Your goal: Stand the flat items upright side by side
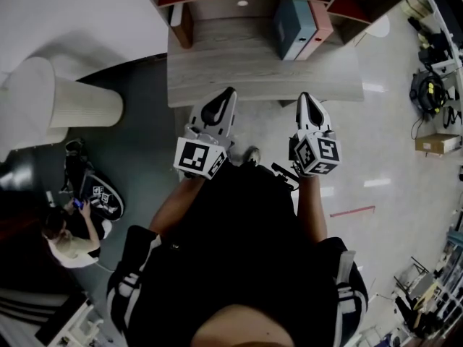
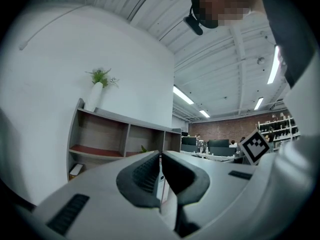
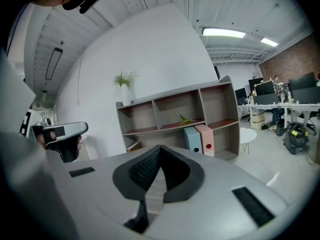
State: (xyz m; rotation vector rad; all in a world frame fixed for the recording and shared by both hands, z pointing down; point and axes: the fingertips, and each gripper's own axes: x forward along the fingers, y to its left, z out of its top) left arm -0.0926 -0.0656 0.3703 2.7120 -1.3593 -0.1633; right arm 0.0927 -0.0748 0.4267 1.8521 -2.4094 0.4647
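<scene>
A blue binder point(image 1: 291, 26) and a pink binder point(image 1: 321, 27) stand upright side by side at the right of the wooden desk point(image 1: 246, 71); in the right gripper view they are the blue binder point(image 3: 192, 139) and the pink binder point(image 3: 206, 140) under the shelf unit point(image 3: 175, 116). A flat item point(image 1: 181, 24) lies at the desk's left end, also showing as the flat item point(image 3: 132, 146) and the flat item point(image 2: 76, 170). My left gripper point(image 1: 228, 94) and right gripper point(image 1: 305, 97) hover at the desk's near edge, both shut and holding nothing. The left gripper point(image 2: 160, 156) and right gripper point(image 3: 159, 149) show their jaws meeting.
A plant in a white vase point(image 3: 124, 86) tops the shelf unit. A small round white table point(image 3: 247, 134) stands to the right of the desk. A wide white column point(image 1: 65, 103) and a seated person point(image 1: 69, 237) are at the left; a cardboard box point(image 1: 438, 143) sits at the right.
</scene>
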